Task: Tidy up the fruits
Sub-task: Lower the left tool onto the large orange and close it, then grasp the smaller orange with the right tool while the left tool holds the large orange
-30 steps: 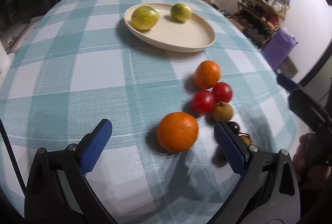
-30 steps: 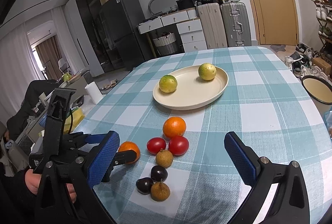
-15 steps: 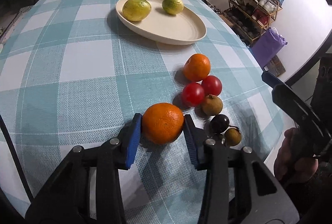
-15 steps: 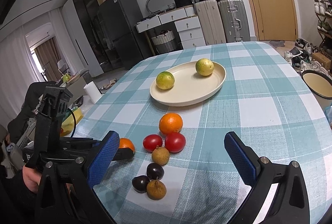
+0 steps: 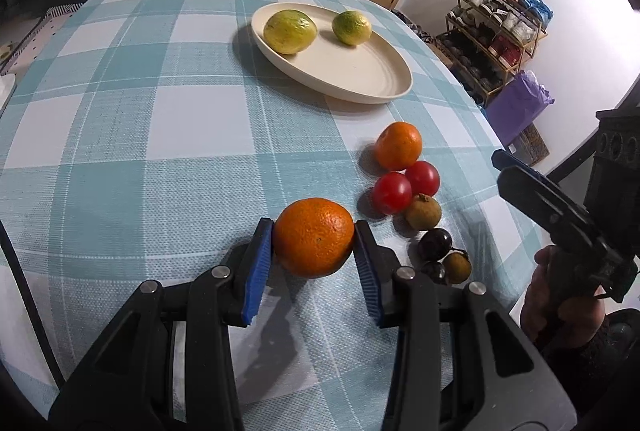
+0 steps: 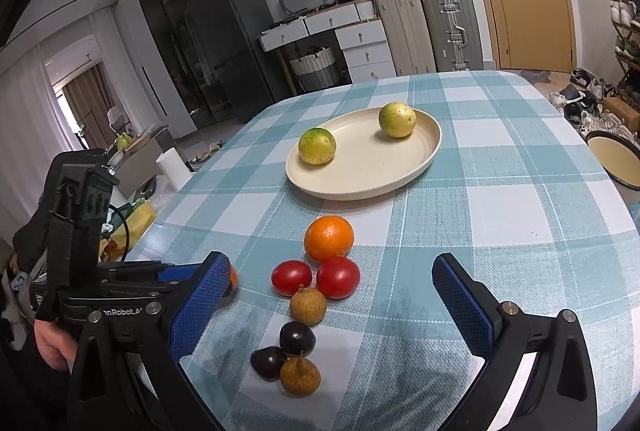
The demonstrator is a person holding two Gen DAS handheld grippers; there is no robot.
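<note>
My left gripper (image 5: 314,235) is shut on a large orange (image 5: 313,236), held just above the checked tablecloth. A cream plate (image 5: 360,79) farther back holds two yellow-green citrus fruits (image 5: 290,31). To the right lie a smaller orange (image 5: 398,145), two red tomatoes (image 5: 391,192), brown longans (image 5: 423,217) and dark plums (image 5: 435,244). My right gripper (image 6: 326,291) is open and empty, low over the same fruit cluster (image 6: 308,305). In the right wrist view the left gripper (image 6: 160,277) is at the left and hides most of the held orange.
The table edge drops off to the right in the left wrist view. A shoe rack (image 5: 500,31) and purple bag (image 5: 518,107) stand beyond it. A round enamel basin (image 6: 616,161) sits off the table's right side. Suitcases (image 6: 448,27) and drawers stand behind.
My left gripper closed on the large orange and has lifted it slightly. The right gripper stayed open and shifted little.
</note>
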